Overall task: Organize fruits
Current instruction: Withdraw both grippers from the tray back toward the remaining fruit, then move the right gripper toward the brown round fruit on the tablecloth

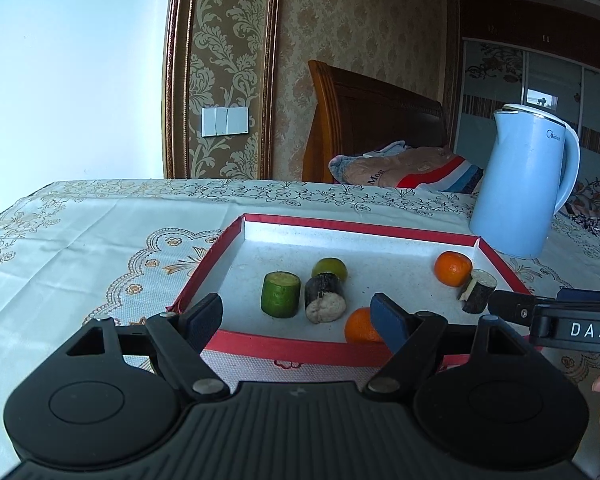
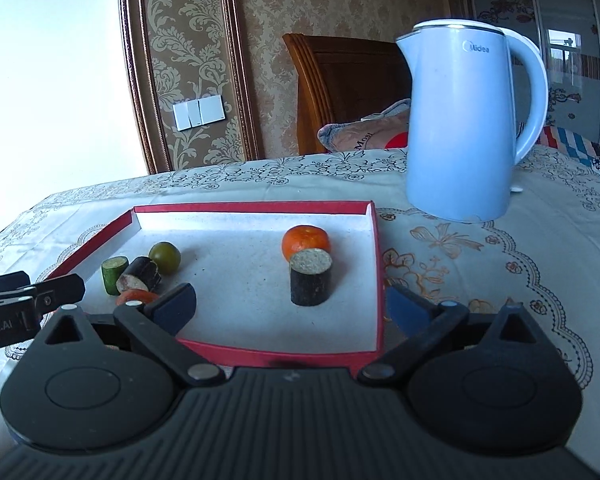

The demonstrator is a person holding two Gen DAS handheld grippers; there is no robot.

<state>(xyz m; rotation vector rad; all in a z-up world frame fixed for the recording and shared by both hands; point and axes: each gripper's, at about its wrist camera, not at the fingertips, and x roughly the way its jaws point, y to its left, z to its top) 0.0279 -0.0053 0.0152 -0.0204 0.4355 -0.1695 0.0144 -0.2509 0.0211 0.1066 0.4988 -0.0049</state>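
A red-rimmed tray point(image 1: 360, 226) with a white floor holds the pieces. Left of its middle are a green cucumber chunk point(image 1: 281, 294), a green lime point(image 1: 329, 269) and a dark eggplant chunk point(image 1: 325, 298) lying on its side. An orange point(image 1: 360, 326) sits by the near rim. My left gripper point(image 1: 298, 318) is open over that rim, nothing between its pads. At the tray's point(image 2: 252, 206) right side a second orange point(image 2: 306, 242) sits behind an upright dark eggplant chunk point(image 2: 311, 278). My right gripper point(image 2: 292, 306) stands open in front of that chunk, apart from it.
A light blue kettle point(image 2: 468, 120) stands on the embroidered tablecloth point(image 2: 480, 248) just behind the tray's right corner. A wooden headboard and bedding lie beyond the table. Each gripper's black finger shows at the edge of the other's view.
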